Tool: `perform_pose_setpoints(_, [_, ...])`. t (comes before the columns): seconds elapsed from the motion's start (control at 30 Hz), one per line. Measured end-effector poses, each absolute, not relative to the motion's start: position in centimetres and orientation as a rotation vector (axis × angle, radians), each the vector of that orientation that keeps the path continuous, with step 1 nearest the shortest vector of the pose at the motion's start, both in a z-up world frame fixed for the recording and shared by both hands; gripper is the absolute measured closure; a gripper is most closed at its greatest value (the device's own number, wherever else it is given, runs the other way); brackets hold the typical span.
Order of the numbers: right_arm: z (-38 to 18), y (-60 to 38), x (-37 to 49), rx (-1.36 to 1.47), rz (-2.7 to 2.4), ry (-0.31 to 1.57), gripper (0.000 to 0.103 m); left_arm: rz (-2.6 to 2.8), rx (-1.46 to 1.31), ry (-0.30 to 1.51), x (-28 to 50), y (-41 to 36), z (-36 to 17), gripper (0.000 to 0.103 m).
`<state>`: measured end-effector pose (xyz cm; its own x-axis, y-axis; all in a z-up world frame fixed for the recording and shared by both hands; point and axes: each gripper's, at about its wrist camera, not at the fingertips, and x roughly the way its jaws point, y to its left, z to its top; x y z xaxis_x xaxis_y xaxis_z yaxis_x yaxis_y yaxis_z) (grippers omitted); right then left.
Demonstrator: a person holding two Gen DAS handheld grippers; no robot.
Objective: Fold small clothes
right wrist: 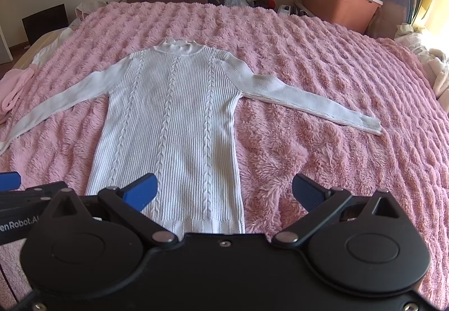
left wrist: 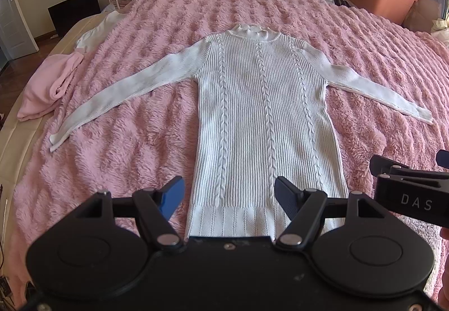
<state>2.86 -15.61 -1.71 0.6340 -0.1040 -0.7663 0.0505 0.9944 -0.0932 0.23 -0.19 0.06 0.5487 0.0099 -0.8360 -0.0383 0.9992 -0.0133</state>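
Two grippers held above near hem of white cable-knit sweater point(left wrist: 263, 103), jaws spread wide, nothing gripped. Left gripper point(left wrist: 229, 198) centred over ribbed hem; right gripper point(right wrist: 224, 193) over hem's right corner, one blue finger point(right wrist: 141, 194) above knit, other above pink fleece blanket point(right wrist: 322, 72). Sweater flat, front up, collar far from jaws, both sleeves spread outward. Crumpled pink garment point(left wrist: 47, 86) far left of left jaws, near blanket edge

Bright daylight enters from the right; glare washes out the right wrist view's right edge. Focus sharp; fisheye bends edges.
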Motion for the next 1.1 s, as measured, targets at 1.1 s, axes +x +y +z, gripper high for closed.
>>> perform_pose_setpoints(1.1, [-1.47, -15.15, 2.80, -0.071, -0.067, 0.879, 0.000, 0.055, -0.043, 0.989, -0.23, 0.15, 0.44, 0.029])
